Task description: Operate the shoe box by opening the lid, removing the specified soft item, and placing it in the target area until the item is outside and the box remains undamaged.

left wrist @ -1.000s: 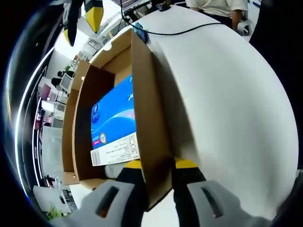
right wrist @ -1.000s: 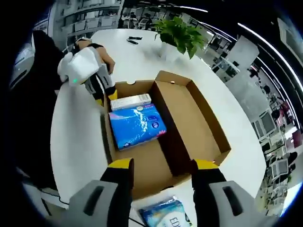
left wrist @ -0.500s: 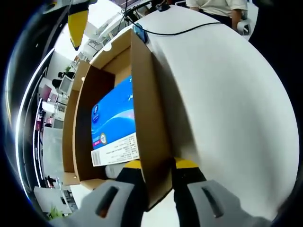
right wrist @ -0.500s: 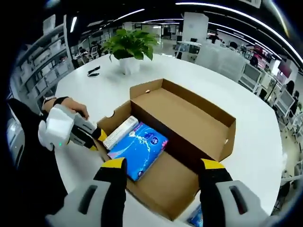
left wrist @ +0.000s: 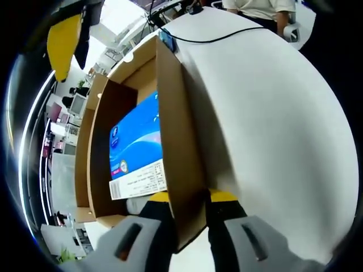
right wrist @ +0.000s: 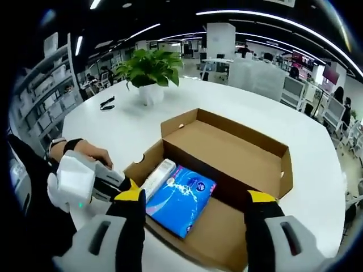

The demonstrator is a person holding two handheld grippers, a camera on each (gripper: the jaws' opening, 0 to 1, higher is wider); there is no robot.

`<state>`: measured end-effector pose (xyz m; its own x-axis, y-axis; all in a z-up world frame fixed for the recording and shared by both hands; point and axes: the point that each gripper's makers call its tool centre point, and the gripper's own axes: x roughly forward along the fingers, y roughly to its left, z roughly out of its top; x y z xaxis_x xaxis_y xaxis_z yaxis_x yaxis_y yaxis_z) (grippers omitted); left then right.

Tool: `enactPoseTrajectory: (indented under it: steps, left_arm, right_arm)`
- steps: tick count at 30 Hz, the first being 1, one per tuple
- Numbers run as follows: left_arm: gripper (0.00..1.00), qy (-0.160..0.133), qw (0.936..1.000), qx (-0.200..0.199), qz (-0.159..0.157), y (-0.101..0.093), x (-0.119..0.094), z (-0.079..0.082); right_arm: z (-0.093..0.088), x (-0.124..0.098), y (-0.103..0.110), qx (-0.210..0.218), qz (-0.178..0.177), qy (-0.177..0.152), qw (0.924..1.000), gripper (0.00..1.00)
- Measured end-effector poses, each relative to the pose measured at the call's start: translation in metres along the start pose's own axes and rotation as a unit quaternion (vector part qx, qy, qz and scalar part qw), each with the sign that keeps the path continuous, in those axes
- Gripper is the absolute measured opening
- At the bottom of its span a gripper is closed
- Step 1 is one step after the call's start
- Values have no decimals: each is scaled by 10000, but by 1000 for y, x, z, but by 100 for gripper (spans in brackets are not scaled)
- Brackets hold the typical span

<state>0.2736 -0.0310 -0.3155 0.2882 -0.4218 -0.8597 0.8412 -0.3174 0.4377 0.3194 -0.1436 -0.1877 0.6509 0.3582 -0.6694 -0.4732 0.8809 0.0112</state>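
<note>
My white round table (right wrist: 272,122) carries the open cardboard shoe box (right wrist: 227,164) near me. Farther off stand a potted plant (right wrist: 148,71) and a small dark object (right wrist: 106,103), perhaps a pen. A black cable (left wrist: 227,35) crosses the far edge.

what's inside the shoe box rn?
Inside the shoe box: a blue soft pack lying flat, white label end toward the left hand-held gripper. Anything beneath the pack is hidden.

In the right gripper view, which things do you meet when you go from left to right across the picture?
Left tongs shut on the box wall → white pack → blue soft pack → open lid of the shoe box.
</note>
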Motion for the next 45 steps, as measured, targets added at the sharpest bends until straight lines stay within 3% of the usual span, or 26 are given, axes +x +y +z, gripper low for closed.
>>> enactPoseTrajectory:
  steps: [8, 14, 19, 24, 45]
  left_arm:
    - [18, -5, 10000, 17, -7, -2, 0, 2]
    - [18, -38, 10000, 36, -19, -2, 0, 2]
    - [18, -39, 10000, 34, -16, -2, 1, 3]
    - [18, -22, 10000, 24, -7, -2, 1, 2]
    - [18, 17, 10000, 9, -5, 0, 0, -1]
  right_arm:
    - [-18, 22, -2, 228, -440, 180, 9986, 78]
    - [-40, 54, 9, 550, -226, 338, 9977, 78]
    - [-46, 71, 14, 628, -185, 425, 9970, 78]
    - [-59, 89, 7, 686, -170, 622, 9956, 76]
    - [-67, 99, 18, 938, -119, 584, 9938, 72]
